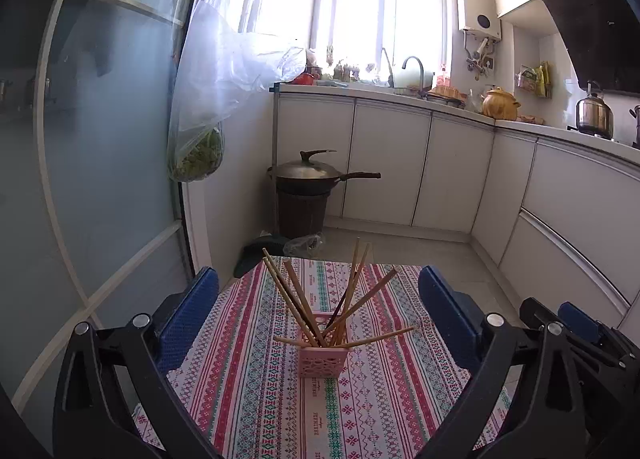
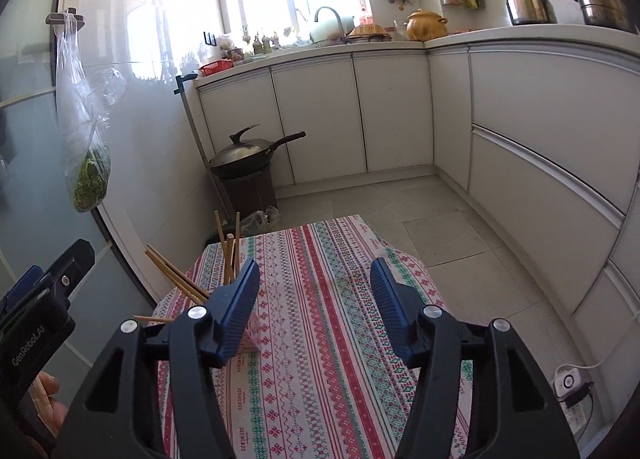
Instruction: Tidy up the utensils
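Low in the centre of the left wrist view, the pink perforated plastic holder (image 1: 323,359) stands on the striped patterned worktop (image 1: 256,379), wooden chopsticks (image 1: 304,303) fanning out; left gripper (image 1: 319,311) and right gripper (image 2: 315,295) both gape, empty.

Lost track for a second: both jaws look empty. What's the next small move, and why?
Probably tidy the chopsticks: they splay out of the pink holder, and one lies nearly flat across its rim. With the left gripper open and facing it, nudge that one upright.
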The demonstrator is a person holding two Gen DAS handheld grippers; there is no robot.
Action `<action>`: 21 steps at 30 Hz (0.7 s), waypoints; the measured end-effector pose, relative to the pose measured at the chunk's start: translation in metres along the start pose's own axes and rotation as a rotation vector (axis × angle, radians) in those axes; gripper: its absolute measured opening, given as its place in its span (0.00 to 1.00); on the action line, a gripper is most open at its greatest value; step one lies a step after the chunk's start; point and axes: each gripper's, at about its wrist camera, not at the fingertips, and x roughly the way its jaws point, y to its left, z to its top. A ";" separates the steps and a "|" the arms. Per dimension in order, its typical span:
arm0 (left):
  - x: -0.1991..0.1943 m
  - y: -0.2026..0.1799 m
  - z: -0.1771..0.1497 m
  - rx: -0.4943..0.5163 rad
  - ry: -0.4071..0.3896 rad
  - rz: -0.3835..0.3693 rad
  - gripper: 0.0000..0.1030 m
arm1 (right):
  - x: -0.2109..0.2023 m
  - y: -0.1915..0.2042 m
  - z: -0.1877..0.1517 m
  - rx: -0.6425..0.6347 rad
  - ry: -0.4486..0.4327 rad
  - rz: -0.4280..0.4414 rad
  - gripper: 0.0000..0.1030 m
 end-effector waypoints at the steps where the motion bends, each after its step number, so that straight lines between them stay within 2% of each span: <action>1: -0.003 -0.003 -0.002 0.010 -0.003 0.006 0.93 | -0.003 -0.002 -0.002 0.001 -0.005 -0.012 0.63; 4: -0.010 -0.013 -0.006 0.056 -0.028 0.037 0.93 | -0.009 -0.011 -0.006 0.024 -0.013 -0.045 0.79; 8: -0.017 -0.023 -0.011 0.095 -0.062 0.006 0.93 | -0.013 -0.019 -0.009 0.050 -0.011 -0.074 0.92; 10: -0.018 -0.024 -0.014 0.085 -0.088 0.005 0.93 | -0.017 -0.023 -0.010 0.064 -0.042 -0.086 0.94; 14: -0.012 -0.030 -0.018 0.086 -0.038 0.025 0.93 | -0.021 -0.032 -0.012 0.081 -0.085 -0.140 0.94; 17: -0.007 -0.035 -0.021 0.095 -0.017 0.033 0.93 | -0.013 -0.036 -0.012 0.078 -0.035 -0.159 0.94; 21: 0.002 -0.040 -0.021 0.086 0.045 0.006 0.93 | -0.007 -0.040 -0.012 0.082 -0.011 -0.157 0.93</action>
